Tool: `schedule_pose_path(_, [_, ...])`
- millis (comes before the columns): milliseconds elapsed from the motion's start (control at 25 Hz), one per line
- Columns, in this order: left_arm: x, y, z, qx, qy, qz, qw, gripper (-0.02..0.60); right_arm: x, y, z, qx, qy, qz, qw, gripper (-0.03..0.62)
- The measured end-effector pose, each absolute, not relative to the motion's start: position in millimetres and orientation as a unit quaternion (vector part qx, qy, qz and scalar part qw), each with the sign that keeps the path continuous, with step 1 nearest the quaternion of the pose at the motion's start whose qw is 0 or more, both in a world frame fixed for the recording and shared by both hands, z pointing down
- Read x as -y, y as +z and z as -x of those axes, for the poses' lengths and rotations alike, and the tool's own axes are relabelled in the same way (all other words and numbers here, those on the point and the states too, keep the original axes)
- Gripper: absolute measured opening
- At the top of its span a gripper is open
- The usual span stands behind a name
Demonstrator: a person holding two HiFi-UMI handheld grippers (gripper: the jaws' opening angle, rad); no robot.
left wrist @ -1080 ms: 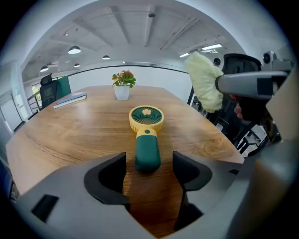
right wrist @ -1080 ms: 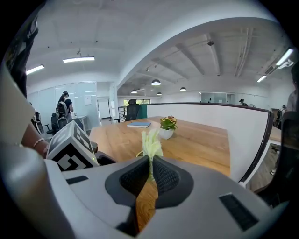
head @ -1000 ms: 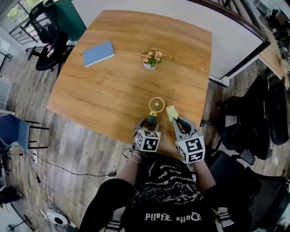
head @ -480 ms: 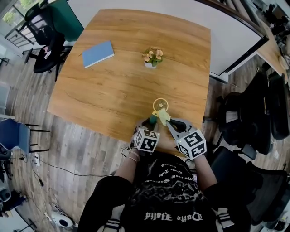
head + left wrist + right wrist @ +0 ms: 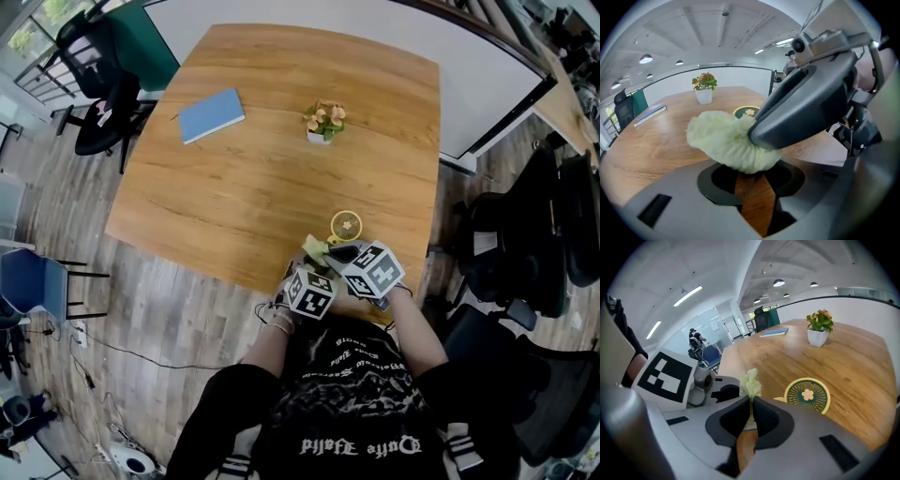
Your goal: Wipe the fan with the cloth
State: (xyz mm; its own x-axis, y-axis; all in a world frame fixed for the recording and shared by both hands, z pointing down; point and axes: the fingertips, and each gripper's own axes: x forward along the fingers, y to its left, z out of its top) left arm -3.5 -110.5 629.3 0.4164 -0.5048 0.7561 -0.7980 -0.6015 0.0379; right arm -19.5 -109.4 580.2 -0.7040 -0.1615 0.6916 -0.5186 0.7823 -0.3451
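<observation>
While the right gripper (image 5: 751, 409) keeps its jaws pressed together on a pale yellow-green cloth (image 5: 751, 383), a tuft of the fabric stands up above their tips. That gripper reaches across the front of the left gripper (image 5: 753, 174). The bunched cloth lies over the left jaw tips, with one grey right jaw bearing on it from the right. The left jaws stand part-way apart after just closing in. Bare wood shows through the gap between them, but the cloth covers their tips, so I cannot tell whether anything is clamped there.

The fan (image 5: 346, 225) is small and round, with a yellow rim, a dark green grille and a pink flower at its hub. It sits by the table's near edge toward the near right corner, just beyond the two grippers and just beside the cloth. Its lower part is hidden behind the right gripper, and whether the cloth touches it cannot be made out.

On the table (image 5: 244, 178), a potted plant (image 5: 322, 122) stands around the middle, well apart from the fan. A blue book (image 5: 211, 114) lies near the left edge toward the far left corner.
</observation>
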Motion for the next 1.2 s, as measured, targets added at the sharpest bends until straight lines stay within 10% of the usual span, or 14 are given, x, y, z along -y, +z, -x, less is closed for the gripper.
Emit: schedule_pose_path(1200, [122.2, 627.1, 14.2, 0.384, 0.377, -0.822, 0.186, 0.181, 193.9, 590.1, -17.4, 0.848, 0.140, -0.348, 0.375, 0.025])
